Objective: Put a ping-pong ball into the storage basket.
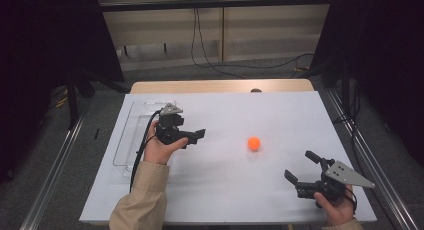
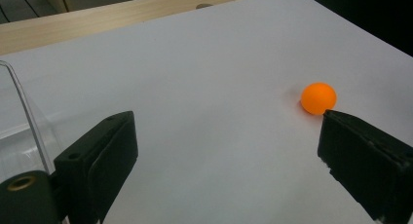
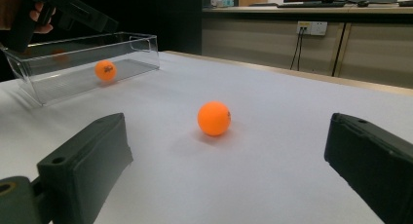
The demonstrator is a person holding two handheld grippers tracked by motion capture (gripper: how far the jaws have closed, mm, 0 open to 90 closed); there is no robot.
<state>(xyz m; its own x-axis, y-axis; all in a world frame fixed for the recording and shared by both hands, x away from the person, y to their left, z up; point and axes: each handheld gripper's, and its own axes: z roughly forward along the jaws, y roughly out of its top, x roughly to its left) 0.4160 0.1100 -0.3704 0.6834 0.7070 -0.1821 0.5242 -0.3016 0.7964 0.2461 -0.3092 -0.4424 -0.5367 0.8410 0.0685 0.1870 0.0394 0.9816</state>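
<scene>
Right tongs (image 1: 301,166) and left tongs (image 1: 200,135) both wide, empty; orange ball (image 1: 254,143) between, clear bin (image 1: 131,135) leftward.

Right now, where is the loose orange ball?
The small orange ball lies on the white table cover, right of centre in the high view, between both grippers and touching neither.
</scene>
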